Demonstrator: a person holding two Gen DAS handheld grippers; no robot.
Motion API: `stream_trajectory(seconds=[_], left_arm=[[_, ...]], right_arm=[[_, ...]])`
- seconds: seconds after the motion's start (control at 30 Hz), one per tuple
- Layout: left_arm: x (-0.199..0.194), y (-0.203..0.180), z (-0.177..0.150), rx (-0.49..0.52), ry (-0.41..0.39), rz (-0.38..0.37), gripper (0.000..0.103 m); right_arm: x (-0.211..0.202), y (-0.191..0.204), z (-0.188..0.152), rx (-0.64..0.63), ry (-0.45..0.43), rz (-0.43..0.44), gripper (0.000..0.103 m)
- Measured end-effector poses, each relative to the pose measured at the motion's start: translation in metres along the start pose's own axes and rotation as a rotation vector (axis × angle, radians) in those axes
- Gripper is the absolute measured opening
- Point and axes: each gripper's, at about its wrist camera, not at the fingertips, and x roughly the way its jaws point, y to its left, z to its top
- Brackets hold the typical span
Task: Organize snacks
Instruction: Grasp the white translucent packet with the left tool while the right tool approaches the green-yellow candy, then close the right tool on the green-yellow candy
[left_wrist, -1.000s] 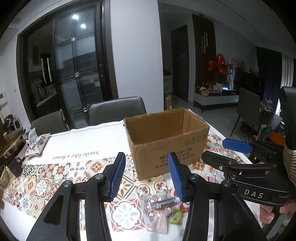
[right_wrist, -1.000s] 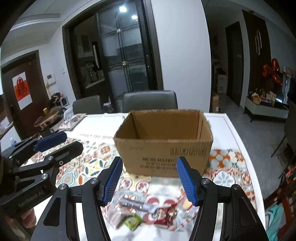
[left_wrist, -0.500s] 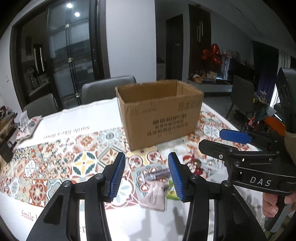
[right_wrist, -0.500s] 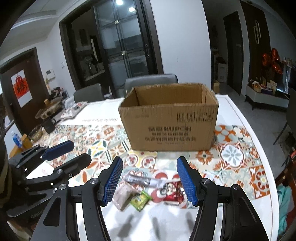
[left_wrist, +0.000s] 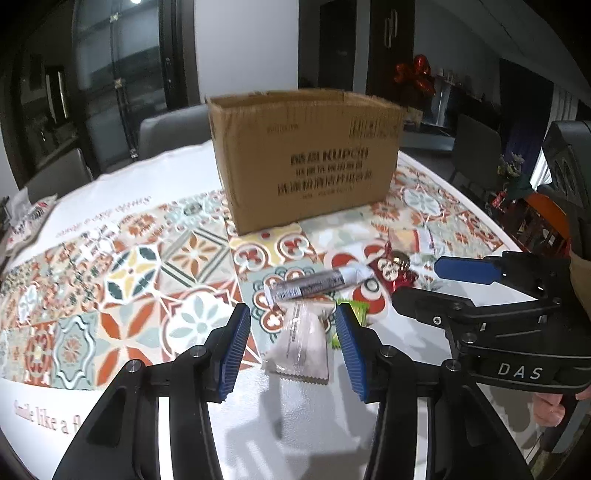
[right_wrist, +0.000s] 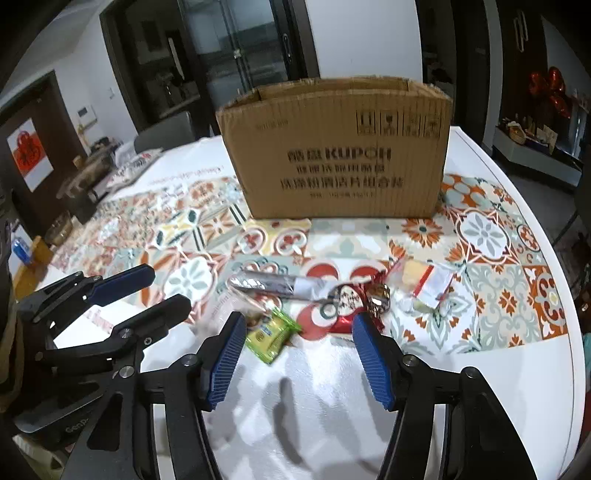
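An open cardboard box (left_wrist: 306, 158) (right_wrist: 336, 147) stands on the patterned tablecloth, its inside hidden from here. In front of it lies a small heap of snacks: a silver stick pack (right_wrist: 273, 282), a clear pale packet (left_wrist: 303, 343), a green packet (right_wrist: 271, 334), a red wrapper (right_wrist: 343, 306) and a yellow packet with a red strip (right_wrist: 424, 280). My left gripper (left_wrist: 291, 332) hovers open just above the clear packet, which shows between its jaws. My right gripper (right_wrist: 298, 332) hangs open over the green packet and the red wrapper, and it holds nothing.
Grey chairs (left_wrist: 170, 133) stand behind the table. A printed bag (left_wrist: 29, 214) lies at its far left, with bowls and jars (right_wrist: 81, 177) nearby. The table's round white edge (right_wrist: 569, 332) runs close on the right. The two grippers are side by side.
Both grippers have sunk toward the table and tipped down. The snacks now lie close under the jaws, and the box shows side-on instead of from above. Jaw widths are unchanged.
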Motion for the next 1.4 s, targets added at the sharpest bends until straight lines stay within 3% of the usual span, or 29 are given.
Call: stream_trajectory(seconds=[0.3,0.63,0.87,1.4], left_arm=[[0.039,0.001,-0.009,-0.01,0.079,-0.046,0.047],[0.059,-0.001,-0.01,0.0,0.115,-0.038,0.047],[0.057,0.005,-0.016,-0.048,0.112,-0.07,0.033],[0.03,0.024,-0.021,-0.124,0.065,0.029,0.032]], right_arm=[[0.019,-0.007,-0.009,0.013,0.066,-0.031,0.06],[0.029,-0.008,-0.011,0.026,0.098,-0.029,0.056],[0.034,-0.003,-0.009,0.024,0.104,-0.011,0.054],[0.056,0.018,-0.001,-0.003,0.156,0.039,0.046]])
